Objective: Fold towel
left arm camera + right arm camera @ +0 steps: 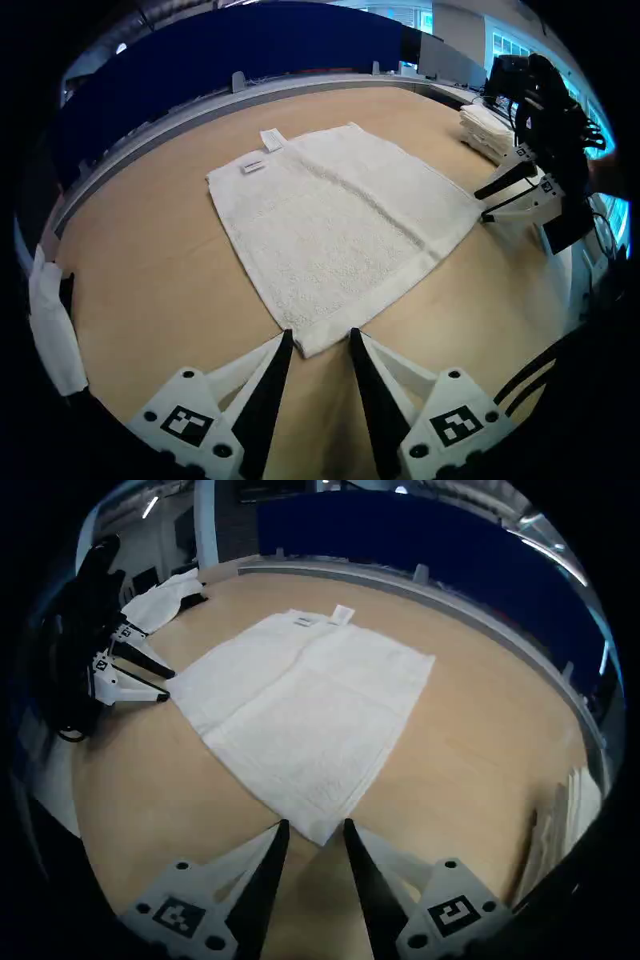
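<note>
Currently spread flat on a pale wooden tabletop (160, 264): a white rectangular terry-cloth towel (336, 224), cornerwise to both cameras, with two small white labels (272, 140) at its far edge. Astride the towel's nearest corner in the left gripper view: the left gripper (320, 332), black fingers parted, one on either side of that corner, pinching nothing, the corner's tip lying in the gap between them. Astride another corner of the towel, nearest in the right gripper view: the right gripper (314, 824), fingers likewise spread, gripping nothing, that corner also in the gap. Farther off in each view, at a side corner of the towel: the other gripper, white-bodied, black fingers apart, tips just at the towel's hem. Beyond the towel, past the right gripper: a stack of folded white towels (484, 128) on the same tabletop. Beyond the towel, past the left gripper: a loose white cloth (164, 600). Behind the towel's far edge: a long dark blue partition wall (240, 48). One layer or already doubled, cannot tell; faint ridge down the towel's middle.
</note>
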A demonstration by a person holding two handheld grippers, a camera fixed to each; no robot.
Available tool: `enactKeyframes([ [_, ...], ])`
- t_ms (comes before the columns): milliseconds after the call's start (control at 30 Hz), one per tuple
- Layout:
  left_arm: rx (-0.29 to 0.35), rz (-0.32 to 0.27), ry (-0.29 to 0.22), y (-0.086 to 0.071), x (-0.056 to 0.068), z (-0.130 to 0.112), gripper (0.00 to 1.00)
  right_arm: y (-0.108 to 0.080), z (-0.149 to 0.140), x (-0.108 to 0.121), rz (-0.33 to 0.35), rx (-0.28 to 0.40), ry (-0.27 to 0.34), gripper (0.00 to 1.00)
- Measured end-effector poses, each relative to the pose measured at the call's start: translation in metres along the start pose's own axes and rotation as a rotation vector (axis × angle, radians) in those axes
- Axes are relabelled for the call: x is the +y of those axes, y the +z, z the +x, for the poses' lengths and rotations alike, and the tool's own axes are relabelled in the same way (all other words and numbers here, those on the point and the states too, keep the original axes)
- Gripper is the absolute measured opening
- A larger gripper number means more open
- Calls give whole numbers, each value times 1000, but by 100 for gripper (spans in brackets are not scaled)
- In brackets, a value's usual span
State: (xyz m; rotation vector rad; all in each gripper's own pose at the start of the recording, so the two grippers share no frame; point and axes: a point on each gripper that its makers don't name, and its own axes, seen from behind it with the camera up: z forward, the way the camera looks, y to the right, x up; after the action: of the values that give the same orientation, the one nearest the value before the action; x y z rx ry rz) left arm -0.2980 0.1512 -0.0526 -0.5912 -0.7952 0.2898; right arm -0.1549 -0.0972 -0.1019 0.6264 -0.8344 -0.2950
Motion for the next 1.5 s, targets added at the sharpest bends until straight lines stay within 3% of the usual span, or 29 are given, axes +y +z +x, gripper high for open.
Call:
enactKeyframes([
  [133,-4,2,-5,0,-1,0,42,1,1,3,-4,-3,18,32],
  [500,-9,36,-14,0,-8,0,12,-1,7,0,12,8,37,16],
  [967,25,48,-54,-9,-9,18,11,-9,18,0,0,28,29,10],
  [1167,36,51,-41,-18,-8,27,11,-22,35,3,-9,65,36,10],
  [1500,73,52,-87,-42,-9,51,11,-50,65,5,-21,123,43,10],
])
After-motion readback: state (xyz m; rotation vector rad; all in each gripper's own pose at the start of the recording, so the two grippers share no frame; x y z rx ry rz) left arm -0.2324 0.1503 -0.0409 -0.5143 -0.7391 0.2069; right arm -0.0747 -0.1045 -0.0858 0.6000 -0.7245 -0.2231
